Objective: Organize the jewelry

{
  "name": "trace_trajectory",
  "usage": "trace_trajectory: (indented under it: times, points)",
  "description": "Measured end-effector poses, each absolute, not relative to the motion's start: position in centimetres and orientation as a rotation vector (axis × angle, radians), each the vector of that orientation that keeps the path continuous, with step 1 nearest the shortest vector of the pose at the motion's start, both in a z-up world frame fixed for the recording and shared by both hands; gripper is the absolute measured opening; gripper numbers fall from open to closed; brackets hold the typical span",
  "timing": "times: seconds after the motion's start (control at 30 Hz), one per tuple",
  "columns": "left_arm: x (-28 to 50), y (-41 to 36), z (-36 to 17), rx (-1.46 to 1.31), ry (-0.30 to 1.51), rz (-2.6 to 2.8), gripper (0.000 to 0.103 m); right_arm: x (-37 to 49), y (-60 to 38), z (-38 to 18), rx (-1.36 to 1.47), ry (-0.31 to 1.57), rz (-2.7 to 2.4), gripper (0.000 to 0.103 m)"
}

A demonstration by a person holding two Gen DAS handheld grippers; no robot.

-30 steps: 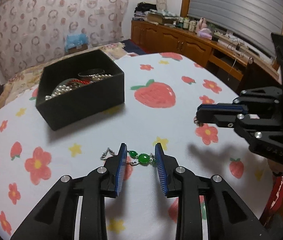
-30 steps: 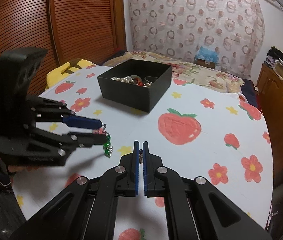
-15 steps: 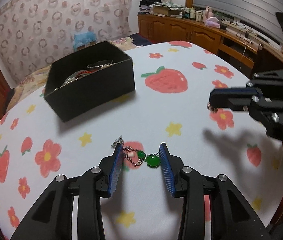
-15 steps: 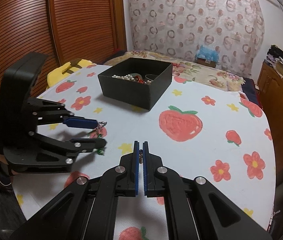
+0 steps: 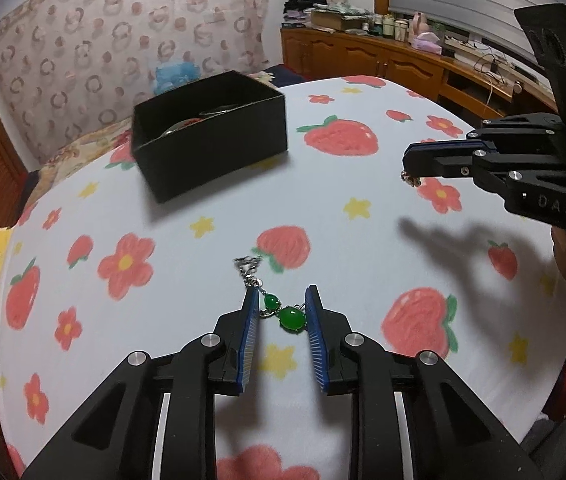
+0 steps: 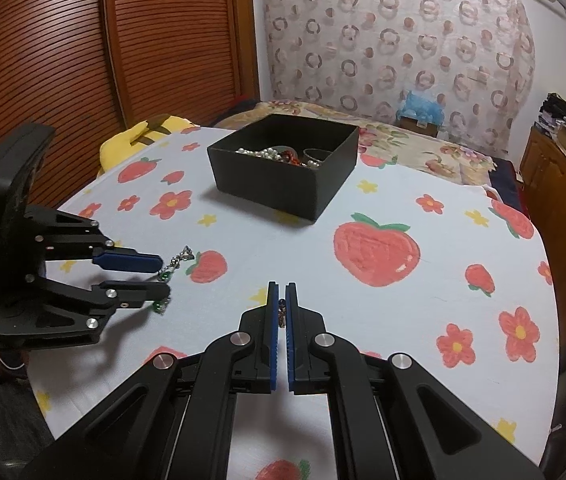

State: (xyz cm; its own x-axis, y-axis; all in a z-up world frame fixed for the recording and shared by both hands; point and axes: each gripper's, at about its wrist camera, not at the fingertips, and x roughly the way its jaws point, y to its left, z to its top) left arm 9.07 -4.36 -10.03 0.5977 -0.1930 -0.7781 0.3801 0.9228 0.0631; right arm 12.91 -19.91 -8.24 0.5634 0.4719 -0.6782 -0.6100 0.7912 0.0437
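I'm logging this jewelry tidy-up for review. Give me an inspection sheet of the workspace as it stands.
Surface: table under a strawberry-and-flower cloth.
Job's things: green-stone chain between the left pads; black box holding pearls and bangles; a small piece pinched on the right.
Clutter: nothing seen.
Grippers: left gripper closing around the chain; right gripper shut.
Cables: wires on the wooden sideboard.
Surroundings: bed, patterned curtain, slatted wooden doors.
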Motion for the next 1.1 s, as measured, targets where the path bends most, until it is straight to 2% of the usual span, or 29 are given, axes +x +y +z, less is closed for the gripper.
trace_trajectory:
  times: [0.13, 0.27, 0.6, 1.1]
  points:
    - [8.5, -3.4, -10.2, 0.203, 0.869, -0.34, 0.023, 12.8, -19.7, -8.2, -0.207, 0.733, 0.645, 0.004]
    - [8.1, -2.7, -10.3, 0.172, 0.87, -0.361, 0.012, 12.8, -19.5, -8.1, -0.208, 0.731, 0.649, 0.004]
    - [7.9, -1.3, -9.5, 0.117, 0.846, -0.386, 0.011, 12.7, -19.0, -8.0, -0.215, 0.731, 0.659, 0.004]
    - [11.8, 0.5, -2.2, 0.047, 0.69, -0.359, 0.011, 15.2, -16.9, -4.0, -0.19, 0.66, 0.69, 0.004]
